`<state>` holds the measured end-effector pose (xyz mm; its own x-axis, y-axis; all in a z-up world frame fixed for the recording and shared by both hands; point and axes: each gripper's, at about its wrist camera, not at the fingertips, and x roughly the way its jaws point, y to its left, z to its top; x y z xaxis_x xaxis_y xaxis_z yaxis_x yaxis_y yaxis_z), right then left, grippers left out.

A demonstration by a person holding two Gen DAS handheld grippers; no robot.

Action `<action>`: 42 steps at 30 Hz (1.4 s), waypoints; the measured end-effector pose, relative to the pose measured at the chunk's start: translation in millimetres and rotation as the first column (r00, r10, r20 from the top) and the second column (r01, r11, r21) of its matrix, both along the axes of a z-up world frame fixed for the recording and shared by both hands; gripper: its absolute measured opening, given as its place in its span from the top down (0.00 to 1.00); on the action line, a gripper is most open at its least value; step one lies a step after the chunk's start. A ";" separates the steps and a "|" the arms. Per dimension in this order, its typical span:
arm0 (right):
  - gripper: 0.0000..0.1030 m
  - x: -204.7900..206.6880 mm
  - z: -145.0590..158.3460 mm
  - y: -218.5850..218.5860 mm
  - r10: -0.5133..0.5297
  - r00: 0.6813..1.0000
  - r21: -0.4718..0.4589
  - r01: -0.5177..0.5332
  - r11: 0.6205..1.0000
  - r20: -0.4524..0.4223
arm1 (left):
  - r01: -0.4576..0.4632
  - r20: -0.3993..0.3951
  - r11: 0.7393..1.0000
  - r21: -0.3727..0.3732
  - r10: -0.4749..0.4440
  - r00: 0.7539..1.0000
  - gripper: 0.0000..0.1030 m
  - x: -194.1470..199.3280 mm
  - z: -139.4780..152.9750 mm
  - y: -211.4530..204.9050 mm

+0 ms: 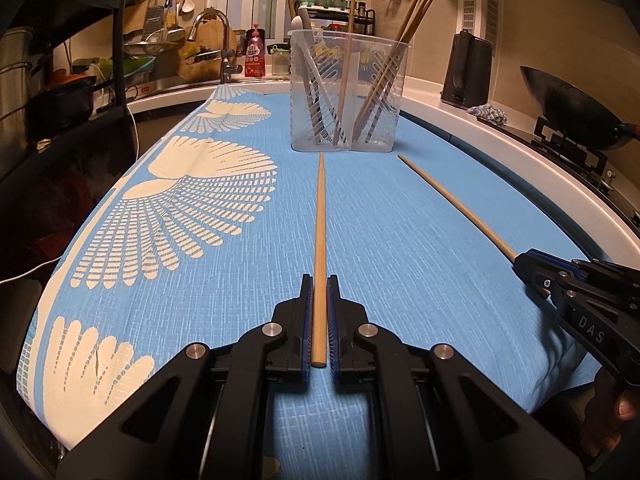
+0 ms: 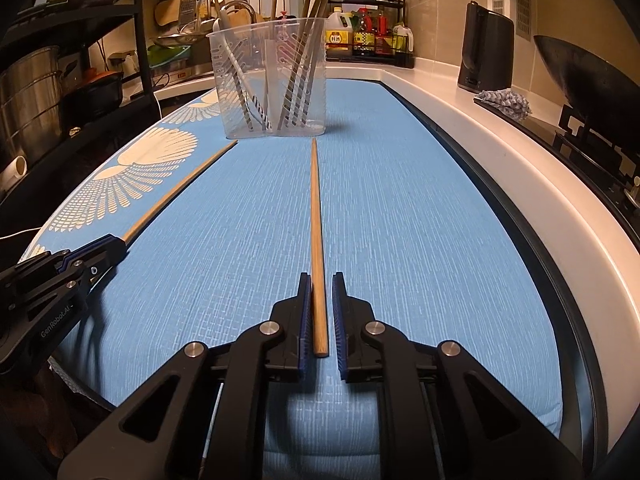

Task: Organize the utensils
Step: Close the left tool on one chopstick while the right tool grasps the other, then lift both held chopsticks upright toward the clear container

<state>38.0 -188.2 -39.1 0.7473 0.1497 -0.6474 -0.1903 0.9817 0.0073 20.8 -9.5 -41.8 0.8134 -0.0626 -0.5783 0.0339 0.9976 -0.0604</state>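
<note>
Jaws astride two chopsticks (image 1: 320, 240) (image 2: 317, 240), open cloth (image 1: 400, 240) between.

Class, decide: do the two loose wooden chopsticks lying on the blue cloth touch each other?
Apart. The left wrist view shows blue cloth between the left chopstick and right chopstick along their whole length.

A chopstick (image 2: 318, 248) lies on the blue cloth (image 2: 400, 240) between the right claw (image 2: 321, 280) fingers, touching the left pad, with a gap at the right one. Its tip points at the clear holder (image 2: 268, 80). Left of the holder, the left claw (image 2: 114, 250) meets a second chopstick (image 2: 180, 192).
</note>
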 end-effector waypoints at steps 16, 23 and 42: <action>0.94 3.4 2.1 3.8 0.013 1.000 -0.021 -0.014 1.000 -0.016 | -0.011 0.012 1.000 -0.006 0.011 1.000 0.94 -0.4 2.0 2.2; 0.94 -4.2 26.4 -1.7 0.012 0.999 -0.006 -0.011 1.000 0.031 | -0.001 0.089 1.000 0.024 -0.001 0.996 0.94 -10.9 19.9 0.5; 0.94 -23.1 103.2 -12.8 0.030 0.984 0.041 -0.038 0.998 0.176 | 0.019 0.245 0.999 0.036 -0.028 0.969 0.94 -31.3 67.0 -0.9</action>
